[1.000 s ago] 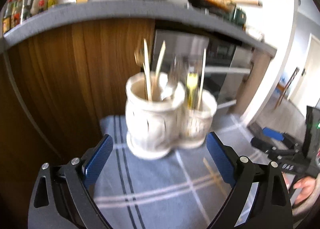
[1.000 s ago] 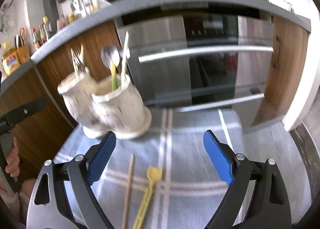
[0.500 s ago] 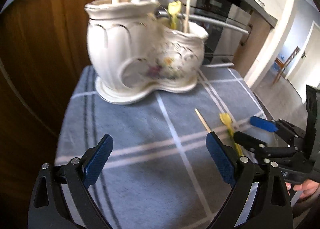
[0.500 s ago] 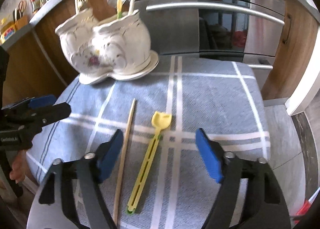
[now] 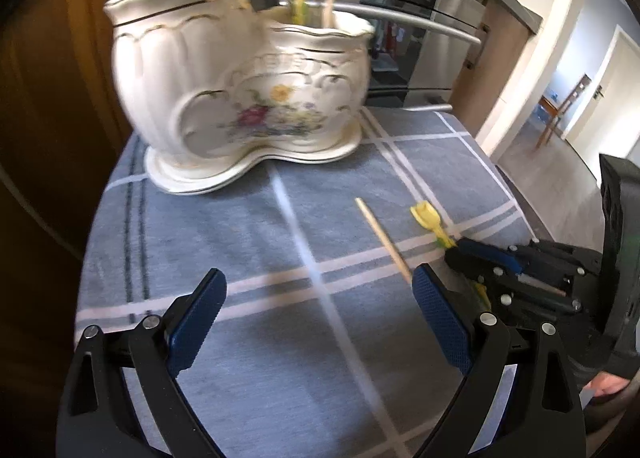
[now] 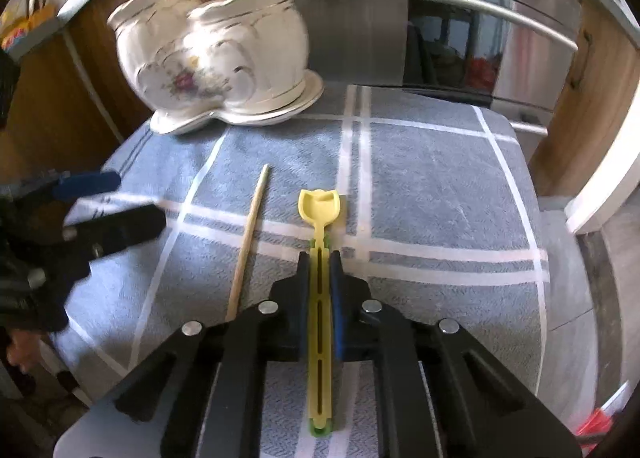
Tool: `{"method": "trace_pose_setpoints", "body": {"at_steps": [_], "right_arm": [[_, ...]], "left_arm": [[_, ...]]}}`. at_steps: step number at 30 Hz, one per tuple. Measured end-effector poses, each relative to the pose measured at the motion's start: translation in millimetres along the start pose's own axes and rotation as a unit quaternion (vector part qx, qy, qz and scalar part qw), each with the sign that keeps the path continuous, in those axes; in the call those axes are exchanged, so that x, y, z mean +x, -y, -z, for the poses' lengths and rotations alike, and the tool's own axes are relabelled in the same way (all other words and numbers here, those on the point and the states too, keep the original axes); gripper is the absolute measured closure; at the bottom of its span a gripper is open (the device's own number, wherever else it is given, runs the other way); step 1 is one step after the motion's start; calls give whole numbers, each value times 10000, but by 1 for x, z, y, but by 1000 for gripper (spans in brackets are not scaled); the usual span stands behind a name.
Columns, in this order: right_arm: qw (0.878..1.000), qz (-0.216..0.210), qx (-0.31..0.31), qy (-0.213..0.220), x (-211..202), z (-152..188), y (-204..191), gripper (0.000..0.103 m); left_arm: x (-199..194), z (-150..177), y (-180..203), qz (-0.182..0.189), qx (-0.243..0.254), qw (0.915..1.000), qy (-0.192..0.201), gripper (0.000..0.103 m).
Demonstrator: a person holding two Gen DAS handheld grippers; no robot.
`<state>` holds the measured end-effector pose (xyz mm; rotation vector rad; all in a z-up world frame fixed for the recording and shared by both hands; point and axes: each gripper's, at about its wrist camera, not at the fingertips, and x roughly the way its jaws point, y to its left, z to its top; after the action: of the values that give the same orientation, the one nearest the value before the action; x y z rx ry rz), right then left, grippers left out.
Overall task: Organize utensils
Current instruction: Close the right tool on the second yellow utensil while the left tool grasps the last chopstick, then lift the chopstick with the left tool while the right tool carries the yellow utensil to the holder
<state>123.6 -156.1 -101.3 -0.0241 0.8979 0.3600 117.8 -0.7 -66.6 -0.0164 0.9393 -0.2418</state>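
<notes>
A white floral two-pot ceramic holder with several utensils in it stands at the far left of a blue-grey checked cloth; it also shows in the right wrist view. A yellow plastic scoop and a wooden chopstick lie on the cloth. My right gripper is shut on the scoop's handle, down at the cloth. My left gripper is open and empty above the cloth, left of the chopstick.
The cloth covers a small table in front of a steel oven and wooden cabinet fronts. The table's right edge drops to the floor.
Both grippers moved down and closer to the cloth. My right gripper went from open to shut around the yellow scoop's handle. The left gripper stayed open.
</notes>
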Motion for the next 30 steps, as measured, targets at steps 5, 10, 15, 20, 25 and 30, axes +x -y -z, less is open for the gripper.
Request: {"method": "trace_pose_setpoints", "body": {"at_steps": [5, 10, 15, 20, 25, 30], "right_arm": [[9994, -8, 281, 196, -10, -6, 19, 93], [9986, -9, 450, 273, -16, -7, 34, 93], [9978, -23, 545, 372, -22, -5, 45, 93], [9975, -112, 563, 415, -24, -5, 48, 93], [9973, -153, 578, 420, -24, -6, 47, 93], [9967, -242, 595, 498, -26, -6, 45, 93]], "left_arm": [[7, -3, 24, 181, 256, 9995, -75, 16], [26, -4, 48, 129, 528, 9980, -328, 39], [40, -2, 58, -164, 659, 9965, -494, 53], [39, -1, 60, -380, 821, 9950, -432, 72], [40, -2, 61, -392, 909, 9941, -441, 91], [37, -1, 58, -200, 942, 9944, -438, 95]]}}
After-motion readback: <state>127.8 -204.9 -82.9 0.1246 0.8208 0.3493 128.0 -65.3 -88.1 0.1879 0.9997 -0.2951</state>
